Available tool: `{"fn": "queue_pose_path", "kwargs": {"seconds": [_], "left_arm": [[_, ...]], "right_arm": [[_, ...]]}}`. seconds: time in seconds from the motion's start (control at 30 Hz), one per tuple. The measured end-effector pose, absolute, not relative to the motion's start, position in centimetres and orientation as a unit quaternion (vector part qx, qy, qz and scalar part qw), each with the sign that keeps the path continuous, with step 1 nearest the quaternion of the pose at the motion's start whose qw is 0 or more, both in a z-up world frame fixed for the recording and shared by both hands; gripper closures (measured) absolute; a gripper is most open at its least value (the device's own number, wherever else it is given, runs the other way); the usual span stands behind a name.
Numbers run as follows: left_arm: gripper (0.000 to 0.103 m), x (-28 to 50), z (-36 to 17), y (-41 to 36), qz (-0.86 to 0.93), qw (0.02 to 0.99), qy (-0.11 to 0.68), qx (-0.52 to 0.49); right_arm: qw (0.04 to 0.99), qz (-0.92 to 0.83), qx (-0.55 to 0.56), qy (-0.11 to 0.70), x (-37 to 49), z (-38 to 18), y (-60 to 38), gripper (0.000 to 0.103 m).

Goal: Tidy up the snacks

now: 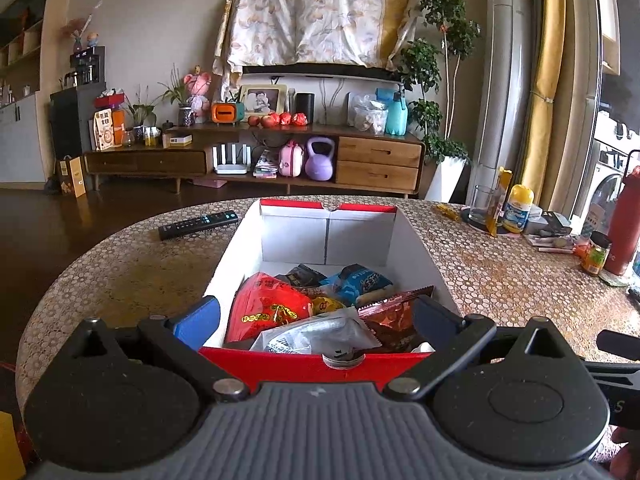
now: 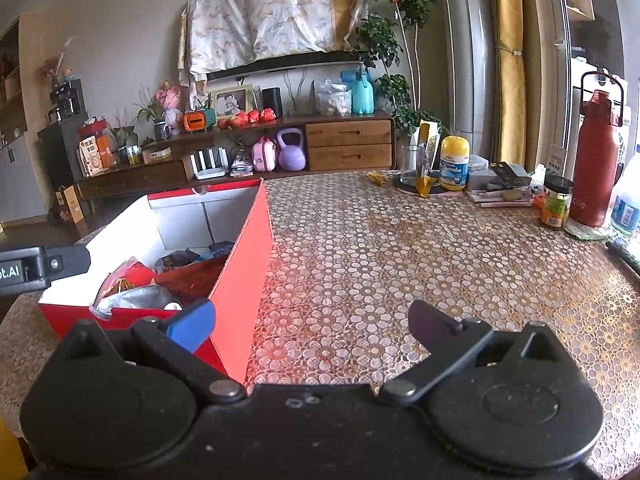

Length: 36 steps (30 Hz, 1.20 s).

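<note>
A red box with a white inside (image 1: 416, 240) stands on the round table and holds several snack packets: a red bag (image 1: 268, 308), a silver packet (image 1: 320, 334), a brown packet (image 1: 390, 318), a blue packet (image 1: 366, 282). My left gripper (image 1: 316, 320) is open, its fingers spread just over the box's near end, holding nothing. The box shows at the left in the right wrist view (image 2: 240, 276). My right gripper (image 2: 312, 322) is open and empty above the tablecloth, just right of the box's near corner.
A black remote (image 1: 198, 224) lies left of the box. At the table's far right stand a glass (image 2: 412, 164), a yellow-capped jar (image 2: 453, 162), a small jar (image 2: 556, 204), a red bottle (image 2: 596, 160) and small boxes. A yellow wrapper (image 2: 376, 178) lies on the patterned cloth (image 2: 400, 248).
</note>
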<state>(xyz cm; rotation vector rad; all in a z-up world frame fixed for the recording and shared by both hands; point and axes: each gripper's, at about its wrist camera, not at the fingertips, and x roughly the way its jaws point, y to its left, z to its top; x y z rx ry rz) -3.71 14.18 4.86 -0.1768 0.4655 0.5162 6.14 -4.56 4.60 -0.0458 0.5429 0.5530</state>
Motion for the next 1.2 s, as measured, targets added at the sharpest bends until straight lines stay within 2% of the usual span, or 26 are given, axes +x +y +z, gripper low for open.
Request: {"fn": "queue_pose_path", "kwargs": {"seconds": [1.2], "left_arm": [[0.0,-3.75,4.89,13.8,0.245,0.94,0.225,-0.079]], "right_arm": [[0.927,0.26,-0.013,0.268,6.29,4.32,-5.19,0.0]]}}
